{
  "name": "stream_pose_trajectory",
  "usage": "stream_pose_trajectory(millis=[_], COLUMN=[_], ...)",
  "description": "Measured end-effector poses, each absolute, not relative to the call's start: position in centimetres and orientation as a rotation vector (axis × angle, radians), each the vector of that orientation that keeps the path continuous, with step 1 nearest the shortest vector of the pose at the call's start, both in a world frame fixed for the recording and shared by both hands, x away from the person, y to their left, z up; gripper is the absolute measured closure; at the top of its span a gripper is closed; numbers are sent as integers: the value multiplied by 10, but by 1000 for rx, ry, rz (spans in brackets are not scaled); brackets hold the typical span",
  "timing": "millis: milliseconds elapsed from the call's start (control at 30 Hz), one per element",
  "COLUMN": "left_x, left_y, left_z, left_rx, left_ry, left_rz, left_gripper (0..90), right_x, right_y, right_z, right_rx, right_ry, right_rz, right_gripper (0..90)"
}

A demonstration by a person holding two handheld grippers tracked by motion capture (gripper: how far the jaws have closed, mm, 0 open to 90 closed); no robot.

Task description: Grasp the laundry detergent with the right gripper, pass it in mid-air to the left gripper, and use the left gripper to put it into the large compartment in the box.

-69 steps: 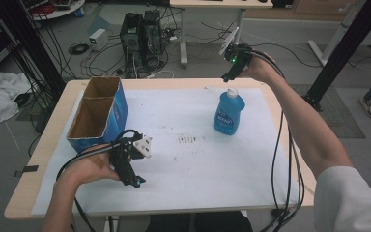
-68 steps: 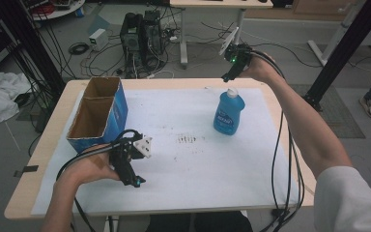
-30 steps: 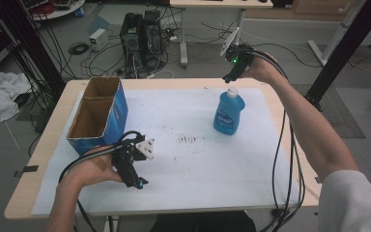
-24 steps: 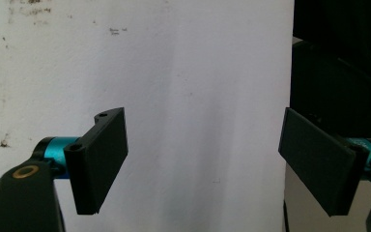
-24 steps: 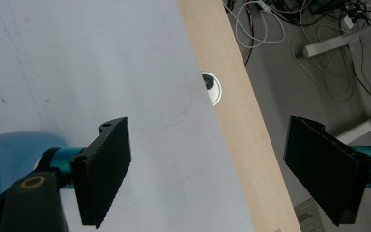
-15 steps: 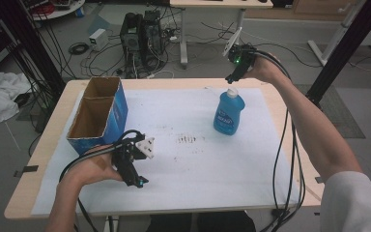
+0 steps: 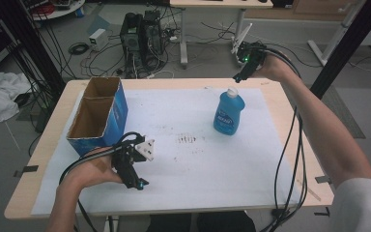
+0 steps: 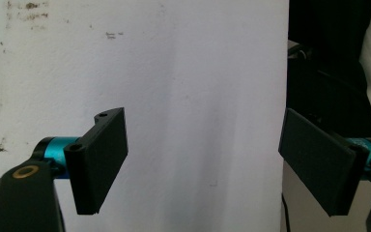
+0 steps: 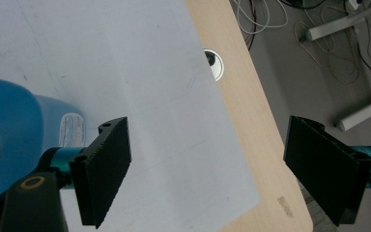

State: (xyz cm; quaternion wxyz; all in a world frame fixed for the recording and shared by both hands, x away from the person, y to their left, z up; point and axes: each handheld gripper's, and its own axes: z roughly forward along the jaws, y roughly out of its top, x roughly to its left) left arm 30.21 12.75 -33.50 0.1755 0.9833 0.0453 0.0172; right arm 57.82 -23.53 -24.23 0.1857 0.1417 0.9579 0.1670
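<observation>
We see the smooth blue plastic bottle standing upright, cap up, just below our released right tongs; left tongs gape empty.

Grey floor, tangled cables, computer tower.

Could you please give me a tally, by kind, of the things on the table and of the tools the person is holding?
Blue bottle with a white cap: 1
Blue cardboard box, open on top: 1
White paper sheet covering the table: 1
Hand-held grippers, both open and holding nothing: 2, the left hand-held gripper and the right hand-held gripper
Total: 5
</observation>
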Motion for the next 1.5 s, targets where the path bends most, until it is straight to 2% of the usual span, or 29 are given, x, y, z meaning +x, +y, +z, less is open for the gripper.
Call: stream_pose_trajectory(millis=[1100,1500], left_x=[298,298], left_y=[124,122], left_z=[-337,-339], left_rx=[2783,2777], left_ry=[107,96], left_rz=[40,33], left_gripper=[178,178], right_x=[537,514], right_y=[-279,-283], right_z=[-250,-272], right_rx=[468,486], right_ry=[2775,2832], right_rz=[328,356], right_gripper=[162,162])
